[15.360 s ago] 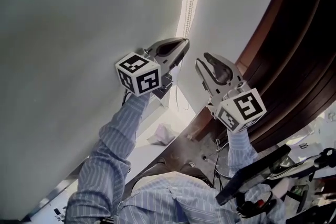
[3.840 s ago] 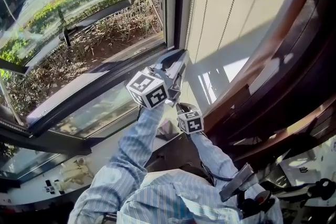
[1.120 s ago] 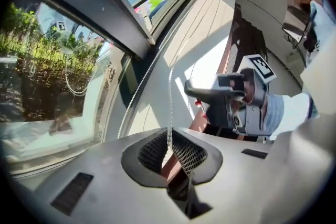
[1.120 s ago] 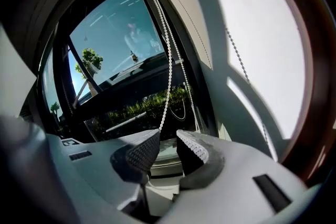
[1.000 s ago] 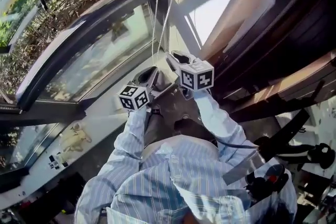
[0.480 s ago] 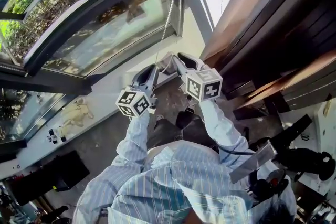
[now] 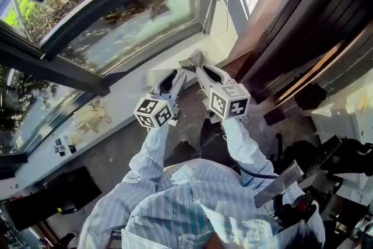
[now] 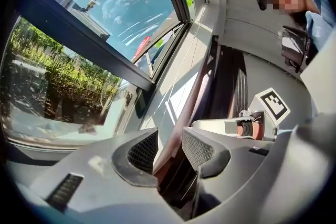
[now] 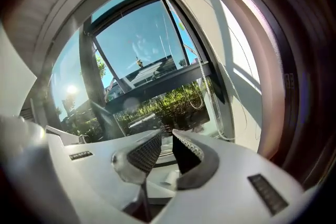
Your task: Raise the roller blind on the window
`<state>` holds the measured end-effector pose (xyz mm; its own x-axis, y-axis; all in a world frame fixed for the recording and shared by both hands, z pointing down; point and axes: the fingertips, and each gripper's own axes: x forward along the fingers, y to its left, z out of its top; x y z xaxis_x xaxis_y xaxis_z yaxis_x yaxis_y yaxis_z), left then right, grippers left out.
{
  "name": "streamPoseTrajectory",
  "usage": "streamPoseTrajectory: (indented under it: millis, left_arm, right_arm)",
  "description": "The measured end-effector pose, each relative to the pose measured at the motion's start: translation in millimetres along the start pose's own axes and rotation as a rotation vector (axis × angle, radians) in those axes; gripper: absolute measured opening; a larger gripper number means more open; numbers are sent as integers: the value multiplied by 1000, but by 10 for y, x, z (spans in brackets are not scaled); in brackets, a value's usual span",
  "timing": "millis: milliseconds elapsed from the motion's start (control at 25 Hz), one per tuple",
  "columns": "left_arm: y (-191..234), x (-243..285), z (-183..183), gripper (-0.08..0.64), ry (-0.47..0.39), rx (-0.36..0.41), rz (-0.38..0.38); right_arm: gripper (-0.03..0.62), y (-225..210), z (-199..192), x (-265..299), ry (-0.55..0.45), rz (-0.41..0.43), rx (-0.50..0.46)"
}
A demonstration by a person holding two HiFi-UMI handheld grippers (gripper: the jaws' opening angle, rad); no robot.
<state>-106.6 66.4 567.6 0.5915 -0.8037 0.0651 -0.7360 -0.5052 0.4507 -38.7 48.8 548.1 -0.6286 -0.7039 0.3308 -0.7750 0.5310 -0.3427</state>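
The window glass (image 7: 134, 14) stands bare, and no blind fabric shows over it. In the right gripper view the blind's bead chain (image 9: 209, 86) hangs by the right window frame, apart from both grippers. My left gripper (image 7: 173, 77) points level toward the sill. Its jaws have just been opening, and nothing lies between its pads (image 8: 143, 152). My right gripper (image 7: 195, 60) is beside it on the right, tilted a little downward. A small gap shows between its jaws (image 9: 166, 148) and they hold nothing. Its marker cube (image 8: 273, 105) shows in the left gripper view.
A white windowsill (image 7: 116, 108) runs below the glass with a small pale object (image 7: 90, 116) on it. A dark wooden panel (image 7: 303, 26) stands at the right. Black equipment (image 7: 326, 172) lies at the lower right. Another person's shirt (image 8: 321, 23) shows far right.
Both grippers have drawn back from the window corner. The chain that hung down to their tips is no longer near them. The left jaws went from shut to open.
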Motion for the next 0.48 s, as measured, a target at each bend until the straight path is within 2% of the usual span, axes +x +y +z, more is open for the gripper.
streamPoseTrajectory:
  millis: [200,480]
  left_arm:
    - [-220,-585,-19,130,-40,-83,-68]
    - [-417,-1195,-98,129,-119,-149,-43]
  right_arm:
    - [69,485,-329,-305,6,-17,27]
    - [69,923,-566,-583,32,23,1]
